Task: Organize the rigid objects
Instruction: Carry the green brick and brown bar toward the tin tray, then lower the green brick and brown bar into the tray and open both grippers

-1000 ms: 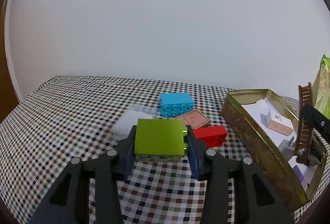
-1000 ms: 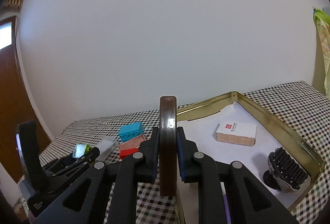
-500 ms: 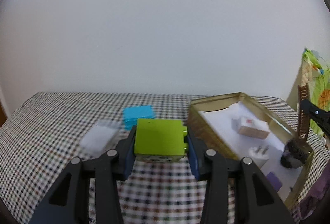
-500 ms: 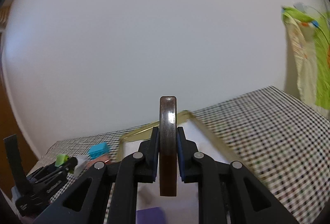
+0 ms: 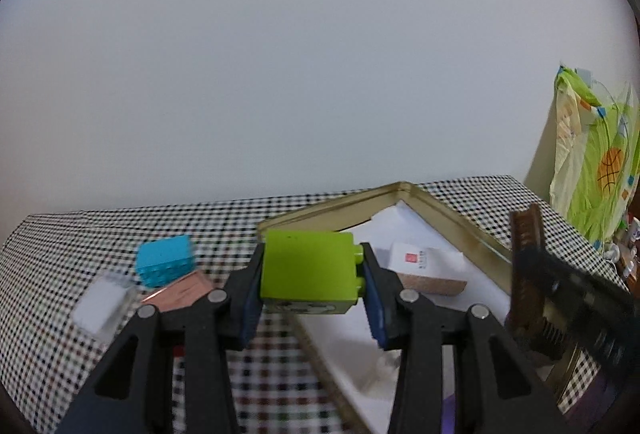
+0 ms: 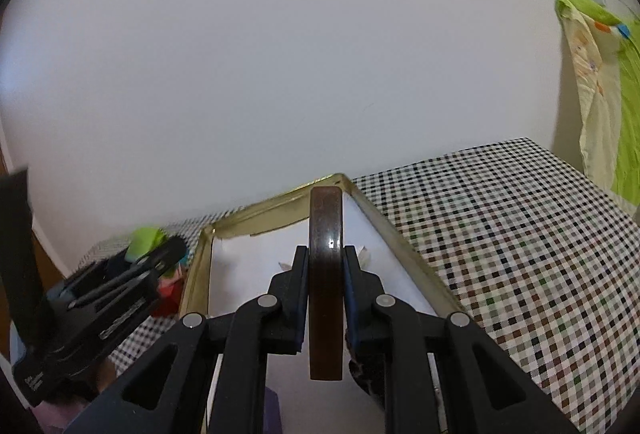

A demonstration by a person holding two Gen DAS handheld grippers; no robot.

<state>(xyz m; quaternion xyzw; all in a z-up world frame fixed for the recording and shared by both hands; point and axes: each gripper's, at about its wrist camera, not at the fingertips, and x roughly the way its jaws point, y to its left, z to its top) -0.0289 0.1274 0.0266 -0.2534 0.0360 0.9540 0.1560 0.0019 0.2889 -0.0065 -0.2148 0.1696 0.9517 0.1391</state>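
- Far left on the checkered tablecloth (image 5: pixel 60 234) there's a clear plastic box (image 5: pixel 102 304), sitting by itself.
- Just right of it, a blue building block (image 5: pixel 164 260) with a flat pinkish-brown card (image 5: pixel 180 292) touching its near side.
- The left gripper (image 5: pixel 312 270) is clamped on a lime-green building block (image 5: pixel 306 266), held up in the air over the left edge of the gold tin tray (image 5: pixel 460 222).
- Inside the tray, on its white lining, a small white-and-cork box (image 5: pixel 428 268) lies just right of the green block.
- The right gripper (image 6: pixel 326 298) is squeezed tight on a dark brown wooden comb (image 6: pixel 326 274), edge-on and upright, over the tray's right part.
- Way off right, green printed fabric (image 5: pixel 596 162) hangs by the wall.
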